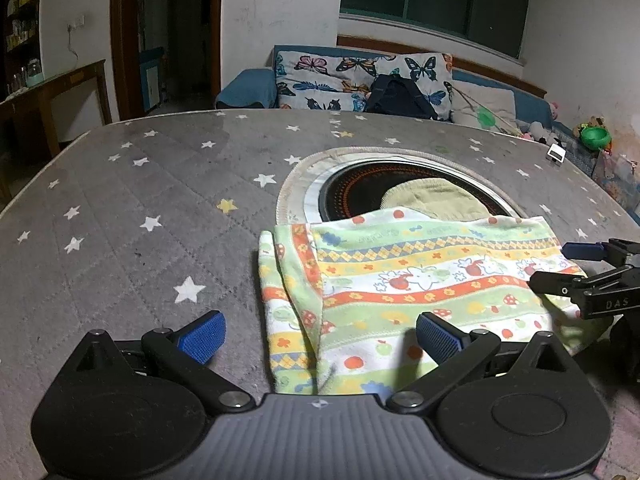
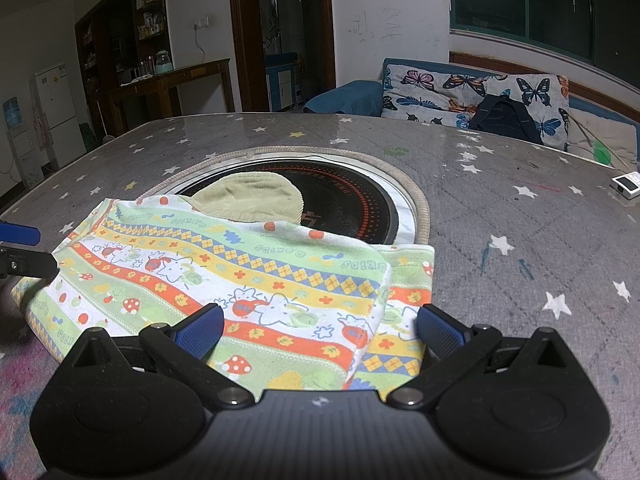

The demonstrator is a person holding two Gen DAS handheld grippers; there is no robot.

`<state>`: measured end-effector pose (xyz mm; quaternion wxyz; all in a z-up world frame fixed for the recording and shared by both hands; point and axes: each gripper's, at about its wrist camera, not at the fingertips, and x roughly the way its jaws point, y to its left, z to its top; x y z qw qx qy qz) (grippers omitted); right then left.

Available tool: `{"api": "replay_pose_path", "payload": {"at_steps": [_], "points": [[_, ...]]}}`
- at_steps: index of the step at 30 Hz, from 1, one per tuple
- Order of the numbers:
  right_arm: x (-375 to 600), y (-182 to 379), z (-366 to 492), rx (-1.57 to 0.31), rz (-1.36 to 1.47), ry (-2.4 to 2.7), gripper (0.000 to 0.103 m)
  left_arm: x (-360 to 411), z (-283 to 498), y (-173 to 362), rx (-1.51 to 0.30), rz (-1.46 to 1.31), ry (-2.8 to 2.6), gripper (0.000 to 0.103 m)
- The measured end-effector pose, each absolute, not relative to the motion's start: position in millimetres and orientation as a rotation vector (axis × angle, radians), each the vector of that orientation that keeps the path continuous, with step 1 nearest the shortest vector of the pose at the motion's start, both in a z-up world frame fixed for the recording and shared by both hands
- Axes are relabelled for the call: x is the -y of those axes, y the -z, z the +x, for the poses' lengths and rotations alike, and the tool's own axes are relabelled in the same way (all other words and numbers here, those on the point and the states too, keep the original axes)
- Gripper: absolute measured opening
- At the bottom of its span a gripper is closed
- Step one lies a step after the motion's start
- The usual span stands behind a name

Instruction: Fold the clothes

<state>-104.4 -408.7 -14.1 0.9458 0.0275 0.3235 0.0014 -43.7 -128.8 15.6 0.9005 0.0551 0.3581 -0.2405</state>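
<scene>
On the grey star-print tablecloth (image 1: 132, 200), a folded, cartoon-striped cotton garment (image 1: 420, 280) lies flat. Left gripper (image 1: 320, 336) and right gripper (image 2: 320, 330) hover wide open, holding nothing. Probably mid-fold; next, each should pinch a near corner.

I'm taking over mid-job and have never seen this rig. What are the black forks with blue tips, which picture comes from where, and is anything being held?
Each picture comes from a camera mounted on a hand-held gripper, looking forward along its two blue-padded fingers. One view shows the left gripper, the other the right gripper. Both are open and hold nothing. A patterned garment, already partly folded, lies on the grey star-print table cover. The left gripper straddles the garment's left edge, the right gripper its right edge. Behind it a round black cooktop sits set into the table, with a pale green cloth lying on it. The garment's far edge overlaps that cloth.
</scene>
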Motion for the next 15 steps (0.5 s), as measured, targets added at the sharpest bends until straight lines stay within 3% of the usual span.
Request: {"api": "replay_pose_path", "payload": {"at_steps": [15], "points": [[408.7,14.2,-104.4,-0.659,0.056,-0.003,0.103,128.4,-43.9,-16.0,-0.743,0.079,0.488,0.103]]}}
